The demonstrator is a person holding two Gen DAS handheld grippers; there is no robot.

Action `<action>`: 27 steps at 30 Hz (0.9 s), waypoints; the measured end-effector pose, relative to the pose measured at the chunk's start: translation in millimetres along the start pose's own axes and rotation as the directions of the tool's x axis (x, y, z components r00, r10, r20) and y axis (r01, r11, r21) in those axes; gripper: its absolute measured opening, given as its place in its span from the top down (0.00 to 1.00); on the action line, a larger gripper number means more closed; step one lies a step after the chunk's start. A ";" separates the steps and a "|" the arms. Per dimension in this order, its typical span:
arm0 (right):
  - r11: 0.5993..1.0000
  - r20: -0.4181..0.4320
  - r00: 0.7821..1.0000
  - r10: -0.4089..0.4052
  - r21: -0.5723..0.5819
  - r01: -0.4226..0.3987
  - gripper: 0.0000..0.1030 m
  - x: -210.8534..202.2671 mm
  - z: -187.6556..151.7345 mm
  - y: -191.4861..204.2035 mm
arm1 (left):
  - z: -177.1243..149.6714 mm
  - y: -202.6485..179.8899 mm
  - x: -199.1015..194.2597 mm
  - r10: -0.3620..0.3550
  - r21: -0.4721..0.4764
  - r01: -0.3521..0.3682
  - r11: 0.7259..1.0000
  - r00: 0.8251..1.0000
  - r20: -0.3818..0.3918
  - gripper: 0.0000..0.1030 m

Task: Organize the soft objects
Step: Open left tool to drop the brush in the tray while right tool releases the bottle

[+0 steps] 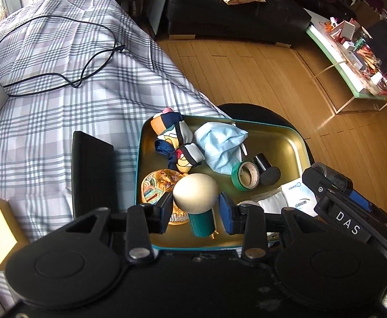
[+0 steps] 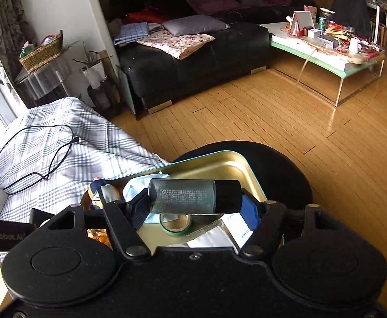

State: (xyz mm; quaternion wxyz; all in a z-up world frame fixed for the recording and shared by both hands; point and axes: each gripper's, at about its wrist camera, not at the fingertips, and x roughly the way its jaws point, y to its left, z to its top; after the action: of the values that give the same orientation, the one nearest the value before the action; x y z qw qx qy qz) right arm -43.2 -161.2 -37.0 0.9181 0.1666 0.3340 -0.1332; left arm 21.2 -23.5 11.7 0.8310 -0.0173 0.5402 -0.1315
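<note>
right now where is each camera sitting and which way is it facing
Left wrist: on the left gripper, looking steeply down into the gold tray; its open fingers flank a mushroom-shaped toy, and the right gripper shows at the edge.
Right wrist: on the right gripper, angled lower toward the sofa; its fingers clamp a dark bottle.
Shared: tray, green tape roll, blue mask, plaid bed, coffee table.
</note>
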 end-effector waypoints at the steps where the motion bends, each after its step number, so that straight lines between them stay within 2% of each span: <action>1: 1.000 -0.003 1.000 -0.001 0.002 0.001 0.37 1.2 1.0 -2.2 | 0.8 -1.8 2.1 0.005 0.001 -0.005 1.000 1.000 0.001 0.42; 3: 1.000 -0.009 1.000 -0.004 0.005 0.004 0.37 4.2 1.7 -4.1 | 2.0 -2.1 3.2 0.020 0.005 -0.020 1.000 1.000 0.017 0.29; 4: 1.000 -0.013 1.000 -0.004 0.004 0.005 0.37 5.6 2.1 -3.9 | 2.2 -1.5 4.4 0.023 0.005 -0.024 1.000 1.000 0.019 0.28; 14: 0.998 -0.036 0.999 0.013 -0.058 -0.015 0.36 11.9 5.1 6.6 | -5.5 21.6 13.3 0.055 -0.042 -0.055 0.998 0.998 -0.016 0.27; 20: 0.991 -0.029 0.999 -0.014 -0.136 0.010 0.36 12.4 2.5 20.1 | -11.4 25.5 13.2 0.070 -0.042 -0.071 0.997 0.997 -0.016 0.26; 27: 0.990 -0.058 0.998 -0.038 -0.136 0.030 0.36 17.4 0.5 21.6 | -17.7 25.7 11.8 0.115 -0.038 -0.115 0.993 0.993 -0.001 0.21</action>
State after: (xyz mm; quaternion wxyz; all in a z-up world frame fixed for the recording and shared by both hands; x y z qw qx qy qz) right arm -22.3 -144.1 -43.3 0.9144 0.1021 0.3728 -0.1207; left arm 14.8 0.5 -10.6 0.8370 -0.0021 0.5423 -0.0730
